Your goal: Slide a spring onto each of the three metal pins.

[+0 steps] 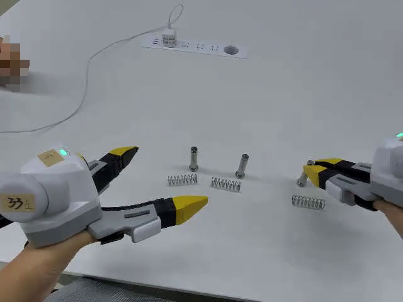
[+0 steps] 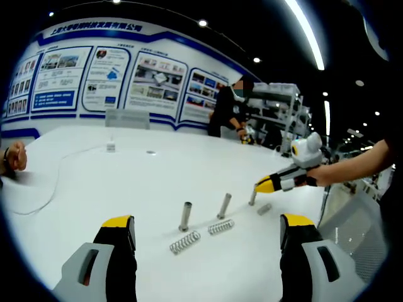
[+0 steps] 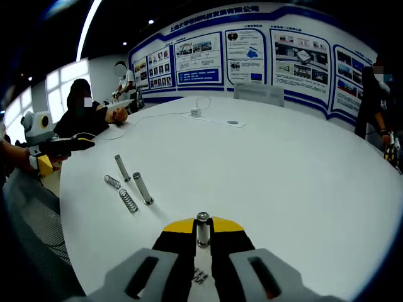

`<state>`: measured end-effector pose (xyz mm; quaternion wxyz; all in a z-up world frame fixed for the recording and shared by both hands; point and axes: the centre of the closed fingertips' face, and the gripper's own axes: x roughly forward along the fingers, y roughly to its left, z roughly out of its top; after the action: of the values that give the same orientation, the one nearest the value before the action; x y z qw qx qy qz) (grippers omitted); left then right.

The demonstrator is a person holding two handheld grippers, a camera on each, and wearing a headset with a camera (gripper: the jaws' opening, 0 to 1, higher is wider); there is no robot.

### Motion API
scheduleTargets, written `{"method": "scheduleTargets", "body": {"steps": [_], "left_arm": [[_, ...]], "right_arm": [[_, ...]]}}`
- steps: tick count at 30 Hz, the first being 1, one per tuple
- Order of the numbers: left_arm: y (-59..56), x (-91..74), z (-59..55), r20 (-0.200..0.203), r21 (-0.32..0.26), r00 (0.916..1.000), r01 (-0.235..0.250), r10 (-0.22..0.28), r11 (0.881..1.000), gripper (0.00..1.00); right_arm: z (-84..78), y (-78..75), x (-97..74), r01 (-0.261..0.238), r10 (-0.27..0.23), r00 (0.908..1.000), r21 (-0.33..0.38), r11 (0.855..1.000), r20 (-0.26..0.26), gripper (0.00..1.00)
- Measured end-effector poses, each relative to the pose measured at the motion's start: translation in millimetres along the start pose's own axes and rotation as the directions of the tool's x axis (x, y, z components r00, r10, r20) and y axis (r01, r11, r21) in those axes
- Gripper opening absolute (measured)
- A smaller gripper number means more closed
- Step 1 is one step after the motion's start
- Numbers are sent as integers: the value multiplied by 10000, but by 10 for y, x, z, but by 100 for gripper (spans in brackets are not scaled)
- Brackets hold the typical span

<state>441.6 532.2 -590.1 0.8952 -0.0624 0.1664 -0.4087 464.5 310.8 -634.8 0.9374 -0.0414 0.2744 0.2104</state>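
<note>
Left gripper [image 1: 162,177] labelled 33 spread wide, right gripper [image 3: 202,235] pinching 1 pin [image 3: 202,220]

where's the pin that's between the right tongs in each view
head view: pin right of middle, just behind the right tongs tips
left gripper view: pin right of centre, at the right tongs yellow tip
right gripper view: pin bottom centre, between the tongs
shared landmark: white plug far beyond it

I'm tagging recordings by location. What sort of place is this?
Probably a company showroom or demo hall used as a workspace: blue-framed display boards line the curved wall, a large white table carries a power strip, and equipment racks stand at the back.
</note>
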Motion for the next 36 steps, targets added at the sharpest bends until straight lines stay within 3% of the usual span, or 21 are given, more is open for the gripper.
{"method": "scheduleTargets", "body": {"steps": [6,8,14,24,30,36], "left_arm": [[-14,2,-8,-42,62,10000,51,-51,10000,97],[-17,1,8,47,0,10000,62,-62,10000,98],[-11,-8,16,66,3,10000,16,-16,10000,98],[-38,-1,14,60,5,9999,132,-133,9999,98],[-39,3,1,6,23,9999,139,-139,9999,98],[-31,0,-2,-18,66,9999,129,-129,9999,98]], "right_arm": [[-8,13,4,227,-228,9992,61,9997,323,9],[-12,-19,20,460,-445,9978,-291,9985,501,9],[-48,-17,37,620,-612,9966,-132,9980,545,9],[-37,-16,47,674,-681,9962,145,9976,548,9],[-56,-8,54,473,-475,9980,57,9989,427,10],[-49,-43,-17,429,-441,9971,190,9989,622,17]]}}
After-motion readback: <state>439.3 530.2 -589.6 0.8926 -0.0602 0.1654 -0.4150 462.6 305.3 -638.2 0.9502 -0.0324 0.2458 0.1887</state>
